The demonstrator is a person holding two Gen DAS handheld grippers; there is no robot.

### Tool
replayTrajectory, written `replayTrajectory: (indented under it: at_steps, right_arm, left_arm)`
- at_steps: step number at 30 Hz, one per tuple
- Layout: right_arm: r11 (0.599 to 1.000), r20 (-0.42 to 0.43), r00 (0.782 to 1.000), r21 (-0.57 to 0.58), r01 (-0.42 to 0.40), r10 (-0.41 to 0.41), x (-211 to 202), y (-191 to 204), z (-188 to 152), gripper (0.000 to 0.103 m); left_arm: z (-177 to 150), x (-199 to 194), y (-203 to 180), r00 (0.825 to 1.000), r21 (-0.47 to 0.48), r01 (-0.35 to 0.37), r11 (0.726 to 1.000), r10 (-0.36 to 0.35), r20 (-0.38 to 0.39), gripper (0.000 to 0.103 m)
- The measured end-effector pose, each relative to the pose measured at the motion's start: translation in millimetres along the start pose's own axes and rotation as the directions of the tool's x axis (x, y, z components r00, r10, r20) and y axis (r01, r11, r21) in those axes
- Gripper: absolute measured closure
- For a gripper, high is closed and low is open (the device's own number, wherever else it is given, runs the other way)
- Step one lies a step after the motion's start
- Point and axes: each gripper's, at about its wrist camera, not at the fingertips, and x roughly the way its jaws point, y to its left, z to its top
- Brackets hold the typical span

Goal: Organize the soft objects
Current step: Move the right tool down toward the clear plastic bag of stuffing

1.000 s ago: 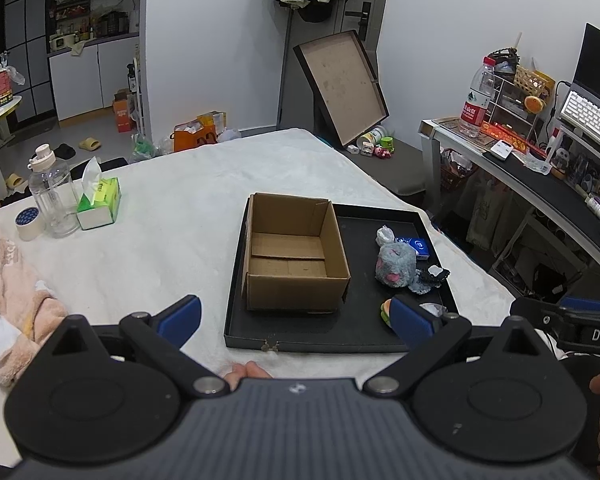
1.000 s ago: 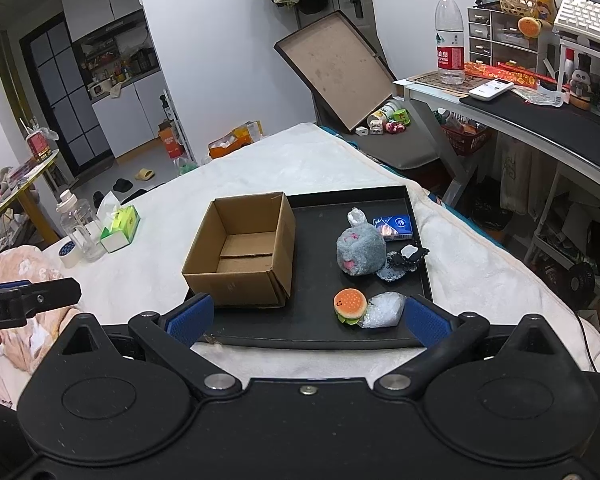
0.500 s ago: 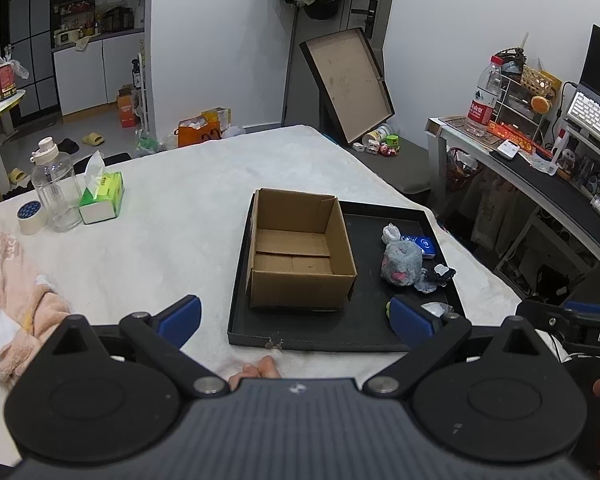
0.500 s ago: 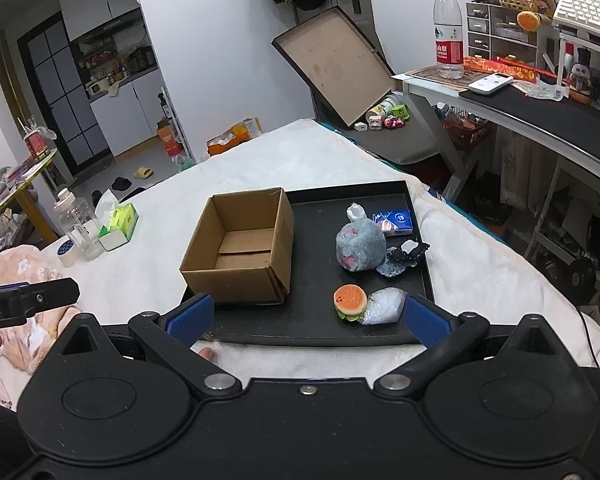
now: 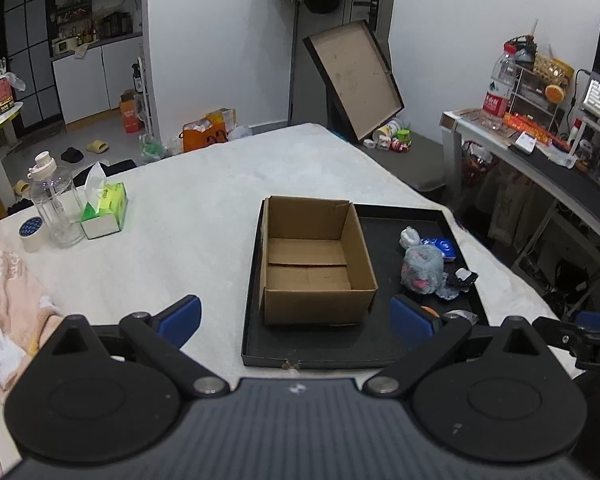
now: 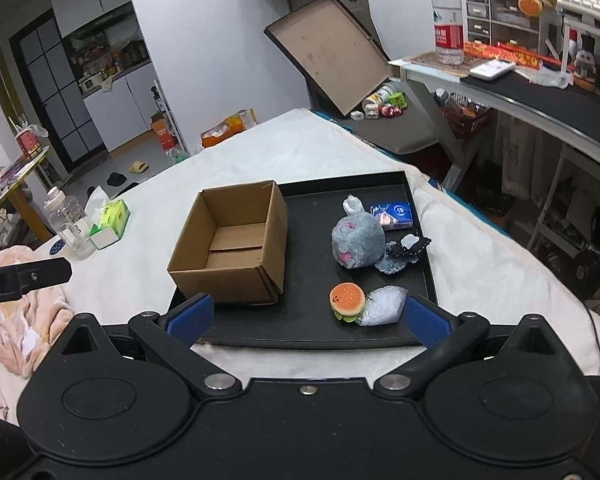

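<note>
An open brown cardboard box (image 5: pixel 314 260) (image 6: pixel 230 244) stands empty on the left part of a black tray (image 5: pixel 384 348) (image 6: pixel 312 332). To its right on the tray lie a grey plush toy (image 5: pixel 422 270) (image 6: pixel 356 244), a small burger toy (image 6: pixel 347 302), a clear plastic wrap (image 6: pixel 382 305), a blue pack (image 6: pixel 392 214) and a dark crocheted piece (image 6: pixel 404 254). My left gripper (image 5: pixel 296 320) is open, hovering before the tray's near edge. My right gripper (image 6: pixel 306 318) is open too, just short of the burger toy.
The tray rests on a white blanket (image 5: pixel 188 220). At the left stand a clear bottle (image 5: pixel 56 204), a green tissue pack (image 5: pixel 106 210), a tape roll (image 5: pixel 32 232) and a pink cloth (image 5: pixel 8 292). A desk (image 6: pixel 520 84) stands at the right.
Both grippers have edged forward toward the tray, so box and toys look slightly larger and nearer. Both stay open; nothing on the tray has shifted.
</note>
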Motion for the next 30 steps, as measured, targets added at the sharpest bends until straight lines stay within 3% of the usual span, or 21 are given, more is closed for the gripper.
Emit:
replayTrajectory:
  at_steps: [5,24,30]
  right_arm:
    - [1.0,-0.036,0.999,0.005,0.008,-0.007,18,-2,-3,0.0]
    - [1.0,-0.064,0.998,0.016,0.009,-0.008,71,-18,-1,0.0]
    - [0.999,-0.068,0.998,0.045,0.009,-0.006,90,-30,3,0.007]
  left_arm:
    - [1,21,9,0.999,-0.014,0.007,1.0,-0.008,-0.05,0.004]
    - [15,79,15,0.992,-0.022,0.032,0.999,-0.034,-0.119,0.006]
    - [18,98,18,0.992,-0.046,0.02,0.999,-0.025,-0.125,0.008]
